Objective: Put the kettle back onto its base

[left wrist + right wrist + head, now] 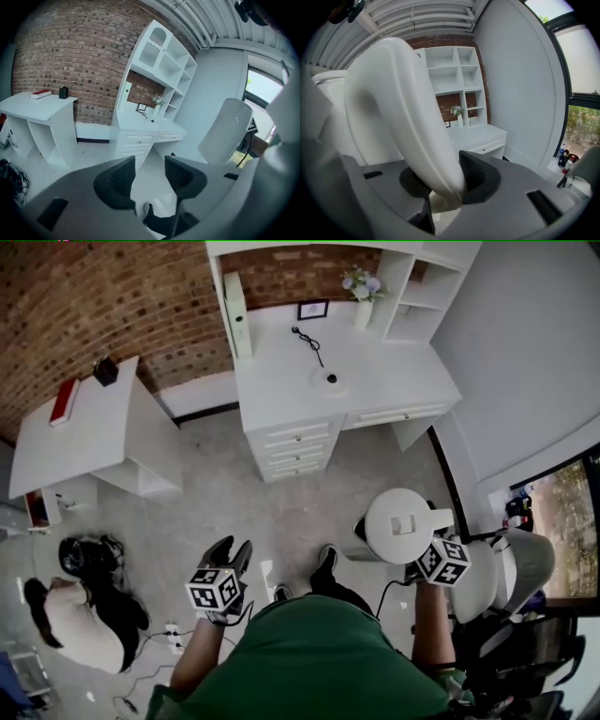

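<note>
White table [281, 381] with the hutch is the target surface. The kettle [401, 526] is nowhere near it yet: it's in the air over the floor [281, 512], out past the table's front edge on the right-corner side. The base [330, 380] sits roughly mid-table, a bit toward the front edge, well apart from the kettle, with its cord [309, 341] running toward the back edge. The kettle looks like a rigid, smooth white plastic shell, so stiff but probably slick. I can't tell whether there's water in it, so assume it's heavy. The handle [408, 117] is the right place to hold it, though the body hangs off to one side of that grip and I'd expect it to want to swing. Keep it upright and land it centred on the base. Right gripper [445, 180] has its fingers [476, 173] pinching the handle low down. Left gripper [149, 176] has its fingers [119, 180] spread, with nothing between them.
</note>
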### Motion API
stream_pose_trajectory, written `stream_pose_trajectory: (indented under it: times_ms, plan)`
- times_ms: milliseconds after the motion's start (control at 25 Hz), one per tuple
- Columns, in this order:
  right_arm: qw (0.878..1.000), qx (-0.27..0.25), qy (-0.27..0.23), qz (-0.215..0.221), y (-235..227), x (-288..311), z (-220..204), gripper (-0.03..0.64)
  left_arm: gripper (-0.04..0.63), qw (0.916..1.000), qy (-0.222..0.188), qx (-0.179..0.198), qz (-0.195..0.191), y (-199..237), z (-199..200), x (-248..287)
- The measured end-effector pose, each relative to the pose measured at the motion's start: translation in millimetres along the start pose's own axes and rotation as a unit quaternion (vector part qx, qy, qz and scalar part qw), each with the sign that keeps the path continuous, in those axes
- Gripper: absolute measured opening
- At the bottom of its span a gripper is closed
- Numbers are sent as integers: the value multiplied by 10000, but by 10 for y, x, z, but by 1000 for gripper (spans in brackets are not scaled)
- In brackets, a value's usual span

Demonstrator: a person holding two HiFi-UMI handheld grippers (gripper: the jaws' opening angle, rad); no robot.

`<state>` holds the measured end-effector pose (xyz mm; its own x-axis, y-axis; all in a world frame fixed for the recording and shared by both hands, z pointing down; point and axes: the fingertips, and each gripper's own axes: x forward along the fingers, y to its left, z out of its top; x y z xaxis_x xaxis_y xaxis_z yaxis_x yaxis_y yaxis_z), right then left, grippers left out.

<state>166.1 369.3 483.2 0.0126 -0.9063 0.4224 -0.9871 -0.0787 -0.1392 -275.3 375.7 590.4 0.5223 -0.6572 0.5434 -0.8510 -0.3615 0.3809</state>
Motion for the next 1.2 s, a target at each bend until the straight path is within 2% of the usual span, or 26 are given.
stream_pose_trajectory:
  times_ms: [200,480,680,760,840,960,1040,1120,1200]
  plan:
    - [9996,-42,-19,287,-203,471,296,129,209,9996,-230,46,125,-206,513,394]
    - [9988,-112,-140,449,-518,1043,782,129,209,9980,-560,141,258,-416,1180,954]
    - [9982,-151,-152,552,-754,1368,980,129,209,9926,-1058,309,506,-466,1734,1152]
    - [9978,-171,-155,617,-842,1486,1051,129,209,9883,-1308,496,614,-529,1954,1191]
    - [9973,-207,-143,693,-924,1604,1122,129,209,9802,-1619,862,750,-630,2201,1207]
    - [9967,-239,-166,755,-1012,1777,1238,129,206,9579,-2066,1724,1004,-802,2646,1220]
    - [9967,-209,-172,762,-1045,1870,1281,129,204,9458,-2221,2105,1087,-899,2897,1253]
    - [9968,-133,-169,766,-1044,1946,1319,129,202,9420,-2268,2215,1103,-943,3034,1308]
    - [9968,-76,-148,776,-1028,2041,1345,129,202,9433,-2249,2182,1095,-921,3085,1390]
